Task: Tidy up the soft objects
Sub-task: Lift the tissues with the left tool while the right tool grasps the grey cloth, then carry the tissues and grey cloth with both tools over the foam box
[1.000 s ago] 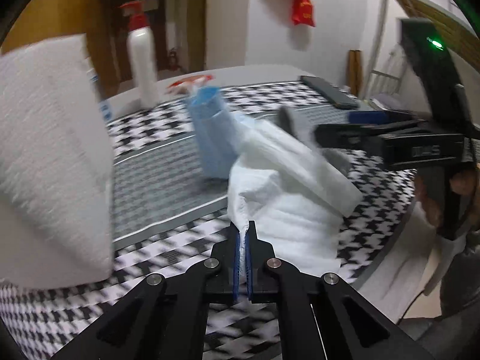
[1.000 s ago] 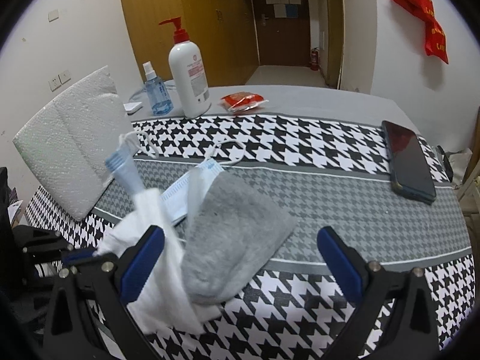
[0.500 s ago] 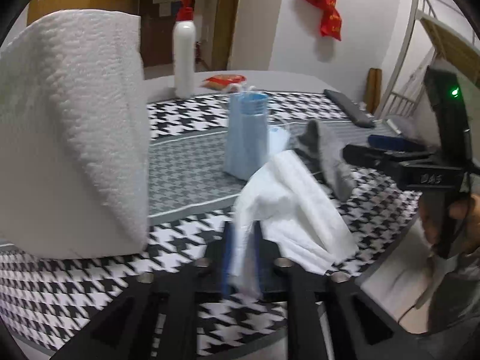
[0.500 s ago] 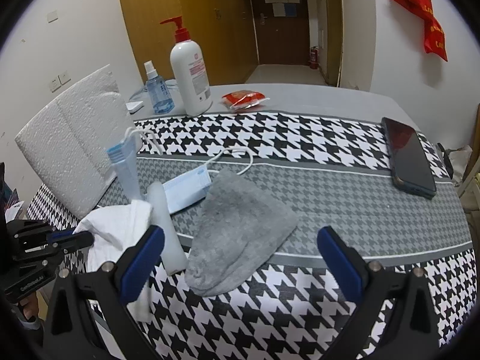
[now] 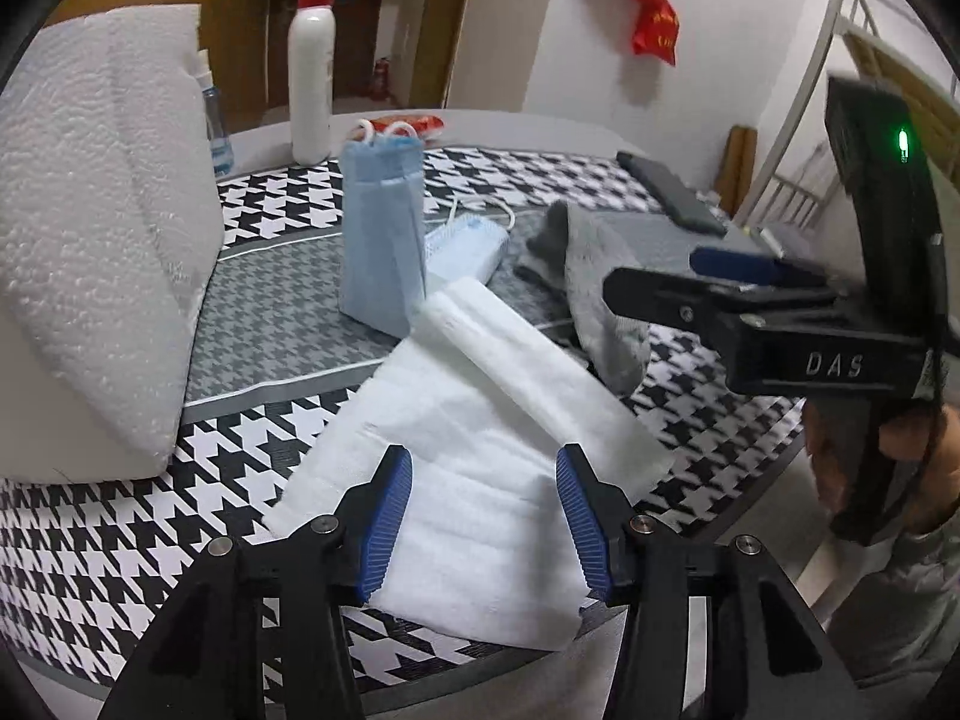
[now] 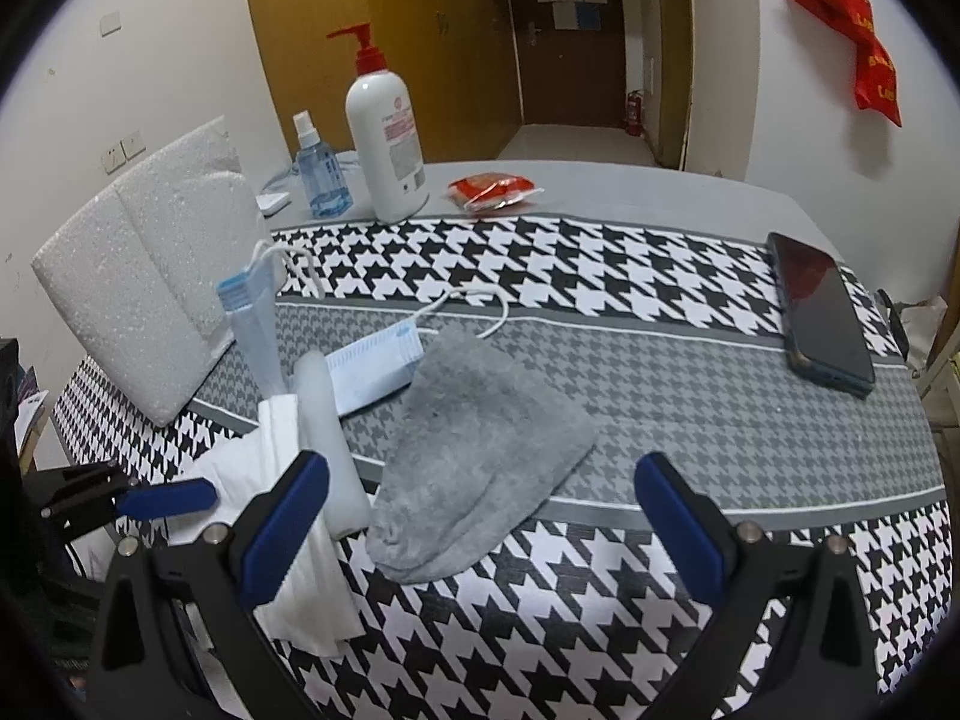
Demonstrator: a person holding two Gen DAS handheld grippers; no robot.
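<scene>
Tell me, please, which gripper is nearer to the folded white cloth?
Left. The left gripper hovers right over the folded white cloth, jaws just opened off it; the right gripper sits open beside it, over the grey sock.

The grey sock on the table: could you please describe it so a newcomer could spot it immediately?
Start at the houndstooth tablecloth and go to its near edge. The grey sock lies flat there, between the white folded cloth and the dark phone. It is the only fuzzy grey item.
</scene>
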